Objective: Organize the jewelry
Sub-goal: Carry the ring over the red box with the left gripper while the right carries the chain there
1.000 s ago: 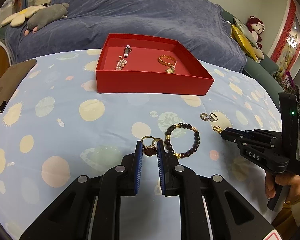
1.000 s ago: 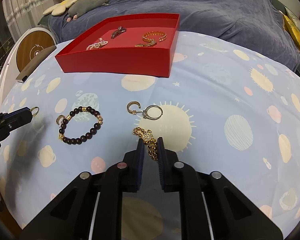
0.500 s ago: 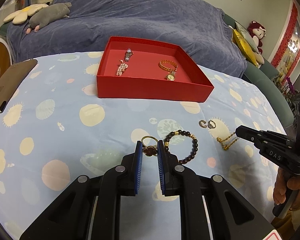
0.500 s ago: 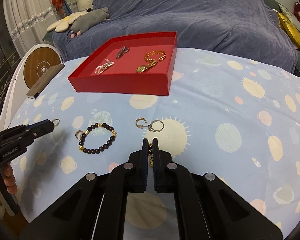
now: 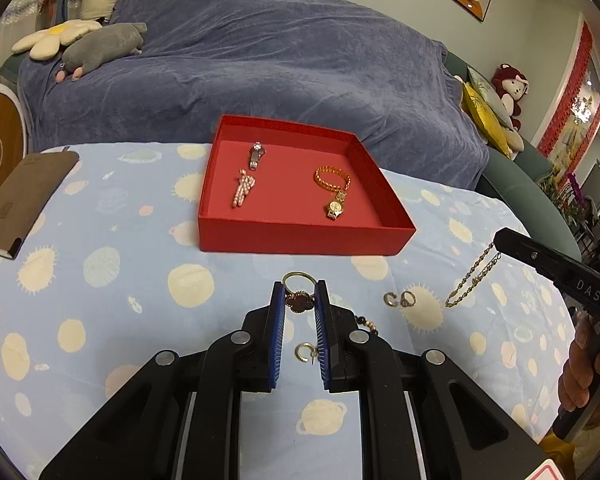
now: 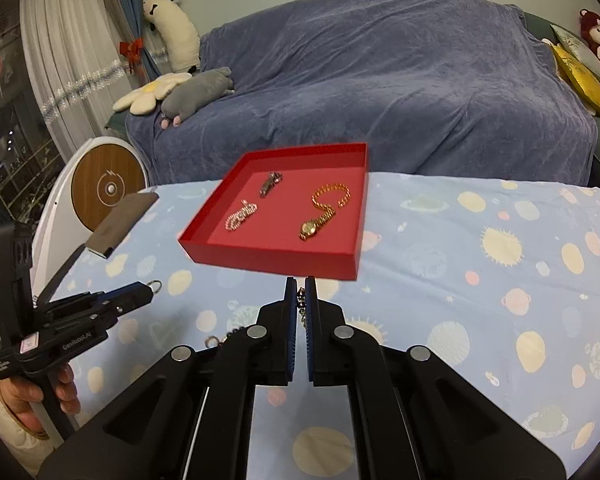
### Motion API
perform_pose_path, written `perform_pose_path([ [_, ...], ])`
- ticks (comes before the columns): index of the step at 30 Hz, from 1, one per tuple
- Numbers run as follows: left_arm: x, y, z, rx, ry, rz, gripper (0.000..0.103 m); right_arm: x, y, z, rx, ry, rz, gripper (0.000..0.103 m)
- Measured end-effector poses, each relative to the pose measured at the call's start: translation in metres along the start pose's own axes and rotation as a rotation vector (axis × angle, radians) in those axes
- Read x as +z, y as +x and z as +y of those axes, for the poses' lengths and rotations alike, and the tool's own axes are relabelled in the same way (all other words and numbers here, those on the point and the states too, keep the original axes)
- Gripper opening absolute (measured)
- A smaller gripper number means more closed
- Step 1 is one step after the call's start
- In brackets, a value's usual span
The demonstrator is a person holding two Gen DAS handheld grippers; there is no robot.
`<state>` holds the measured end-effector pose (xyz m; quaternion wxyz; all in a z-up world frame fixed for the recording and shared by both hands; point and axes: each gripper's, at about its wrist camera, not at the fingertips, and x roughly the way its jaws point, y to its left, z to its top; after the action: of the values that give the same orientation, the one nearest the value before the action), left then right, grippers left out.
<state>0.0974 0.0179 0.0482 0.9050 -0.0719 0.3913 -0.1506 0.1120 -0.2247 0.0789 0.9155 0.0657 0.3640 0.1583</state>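
Jewelry's part sorted: three pieces lie in the box [image 5: 300, 236] mid-frame, our left gripper [image 5: 299, 294] pinches a ring [image 5: 299, 300], the right gripper [image 6: 300, 290] clamps a chain [image 5: 470, 280], both airborne, earrings [image 5: 399, 299] and bracelet [image 5: 367, 323] wait below.

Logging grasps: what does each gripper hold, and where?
Left gripper: ring, clamped at its dark red top. Right gripper: gold chain, pinched at one end, rest dangling.

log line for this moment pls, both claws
left claw: shut on ring, lifted | right claw: shut on gold chain, dangling | red box: ahead, three pieces inside
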Motion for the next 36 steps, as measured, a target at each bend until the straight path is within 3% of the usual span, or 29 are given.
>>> perform_pose_path([
  [7, 0.059, 0.006, -0.006, 0.03, 0.074, -0.052, 0.012, 0.064, 0.018, 0.016, 0.019, -0.038, -0.049, 0.003],
  [14, 0.117, 0.057, -0.008, 0.003, 0.08, -0.033, 0.012, 0.108, 0.079, 0.015, 0.057, 0.013, -0.02, 0.003],
  [24, 0.147, 0.155, 0.01, 0.015, 0.015, 0.068, 0.012, 0.107, 0.176, 0.004, 0.044, 0.042, 0.09, 0.003],
  [32, 0.146, 0.196, 0.025, 0.008, -0.009, 0.142, 0.013, 0.094, 0.21, -0.007, 0.036, 0.052, 0.14, 0.004],
  [34, 0.145, 0.199, 0.026, 0.022, -0.007, 0.143, 0.015, 0.092, 0.211, -0.01, 0.033, 0.056, 0.137, 0.006],
  [36, 0.144, 0.198, 0.028, 0.029, -0.014, 0.135, 0.027, 0.091, 0.21, -0.012, 0.029, 0.059, 0.133, 0.006],
])
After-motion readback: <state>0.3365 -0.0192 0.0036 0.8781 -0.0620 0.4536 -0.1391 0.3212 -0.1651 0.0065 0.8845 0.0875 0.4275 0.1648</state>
